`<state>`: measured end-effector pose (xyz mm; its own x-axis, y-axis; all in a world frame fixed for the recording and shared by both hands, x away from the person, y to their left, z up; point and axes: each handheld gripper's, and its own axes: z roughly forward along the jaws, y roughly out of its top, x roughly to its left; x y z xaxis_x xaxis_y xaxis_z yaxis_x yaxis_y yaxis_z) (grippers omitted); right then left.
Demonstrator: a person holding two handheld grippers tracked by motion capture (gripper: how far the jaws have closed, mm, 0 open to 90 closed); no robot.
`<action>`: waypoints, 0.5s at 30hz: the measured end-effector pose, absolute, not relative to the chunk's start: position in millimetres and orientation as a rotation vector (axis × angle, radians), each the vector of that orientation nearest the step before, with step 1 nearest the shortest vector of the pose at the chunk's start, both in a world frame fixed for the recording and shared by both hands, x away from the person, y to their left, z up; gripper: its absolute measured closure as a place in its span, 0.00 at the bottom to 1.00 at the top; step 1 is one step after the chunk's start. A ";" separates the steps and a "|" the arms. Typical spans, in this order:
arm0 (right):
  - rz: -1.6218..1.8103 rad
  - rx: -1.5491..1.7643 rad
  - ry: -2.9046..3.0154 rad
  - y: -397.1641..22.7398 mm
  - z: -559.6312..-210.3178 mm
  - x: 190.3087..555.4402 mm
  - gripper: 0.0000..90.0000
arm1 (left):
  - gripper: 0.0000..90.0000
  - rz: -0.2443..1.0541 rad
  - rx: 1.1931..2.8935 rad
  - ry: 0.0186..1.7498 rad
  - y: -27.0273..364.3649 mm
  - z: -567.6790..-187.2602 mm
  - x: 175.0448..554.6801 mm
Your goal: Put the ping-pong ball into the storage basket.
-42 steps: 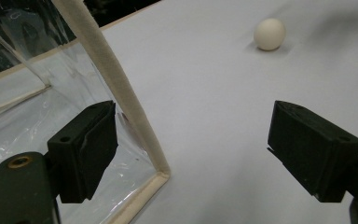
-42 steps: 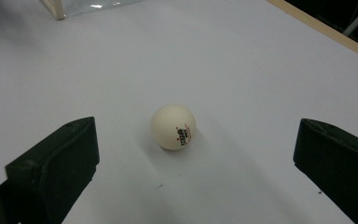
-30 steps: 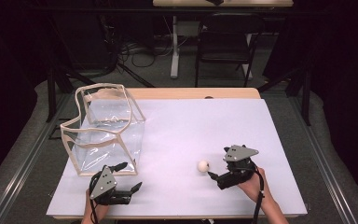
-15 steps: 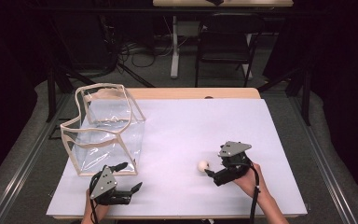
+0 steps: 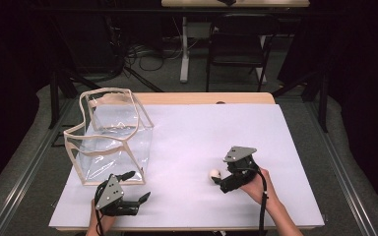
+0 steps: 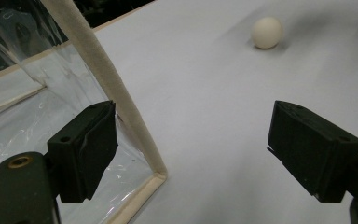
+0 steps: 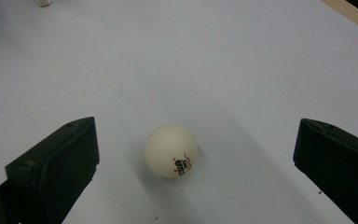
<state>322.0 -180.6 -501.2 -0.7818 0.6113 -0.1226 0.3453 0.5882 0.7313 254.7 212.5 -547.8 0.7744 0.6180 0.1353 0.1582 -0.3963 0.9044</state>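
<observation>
Right gripper [image 5: 215, 178], jaws wide apart, flanks the ball [image 7: 171, 150] on the tabletop [image 5: 202, 132]. Left gripper [image 5: 139, 186], also spread, sits beside the bag [image 5: 113, 140].

A dark folding chair [image 5: 236, 46] stands beyond the table [image 5: 202, 98].

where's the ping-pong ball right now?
The ball lies on the white table cover, right of centre in the high view, between the open jaws of the right gripper, touching neither. The clear bag stands well to its left.
</observation>
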 end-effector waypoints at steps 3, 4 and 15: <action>1.014 0.780 2.465 -177.8 -503.5 325.4 0.00 | 0.18 0.566 1.946 0.590 212.6 -547.8 254.7; 1.014 0.780 2.465 -177.8 -503.5 325.4 0.00 | 0.18 0.566 1.946 0.590 212.6 -547.8 254.7; 1.015 0.793 2.496 -173.3 -512.1 333.7 0.00 | 0.18 0.564 1.946 0.586 212.4 -547.8 254.8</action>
